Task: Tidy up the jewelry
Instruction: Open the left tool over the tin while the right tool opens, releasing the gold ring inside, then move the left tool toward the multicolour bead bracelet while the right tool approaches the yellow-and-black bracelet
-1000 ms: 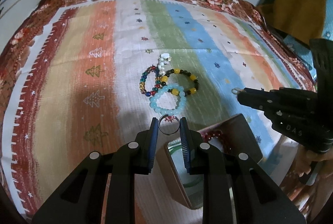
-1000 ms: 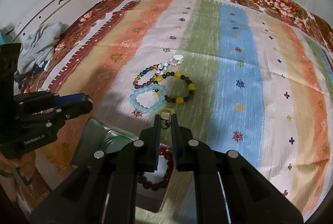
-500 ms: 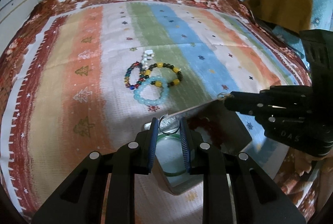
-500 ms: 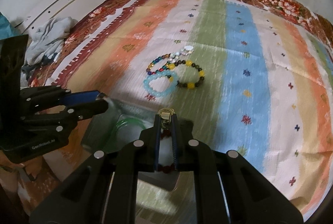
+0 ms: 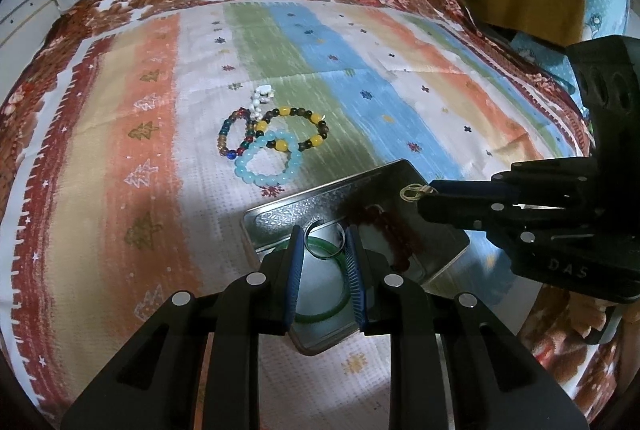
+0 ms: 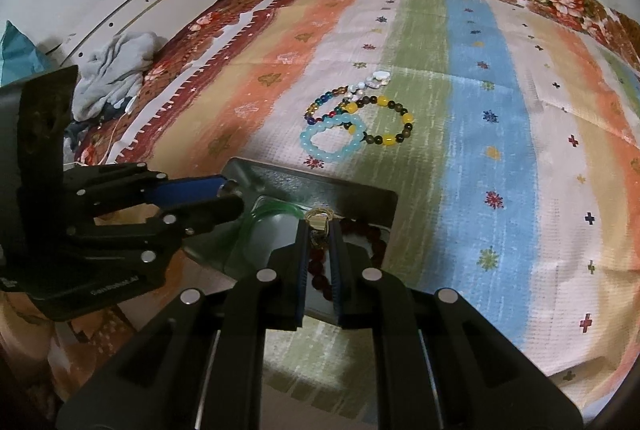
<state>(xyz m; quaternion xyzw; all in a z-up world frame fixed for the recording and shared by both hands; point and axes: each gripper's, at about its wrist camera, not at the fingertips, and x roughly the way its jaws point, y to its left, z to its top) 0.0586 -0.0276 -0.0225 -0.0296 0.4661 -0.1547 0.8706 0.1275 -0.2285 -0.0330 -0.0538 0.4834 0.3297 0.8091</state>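
Left tongs pinching ring, angled down over tin

I see a bed under a striped cloth with a floral border. On it lie three overlapping bead bracelets, touching, and just beside them a metal tin. A grey rag lies at the bed's edge.

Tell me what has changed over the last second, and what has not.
Both grippers have carried their loads back from beside the bracelets to above the metal tin. The left gripper still pinches the silver ring, now over the green bangle; the right gripper still clamps the small gold piece, now over the dark red bracelet. Neither grip changed. The beaded bracelets lie unmoved on the cloth.
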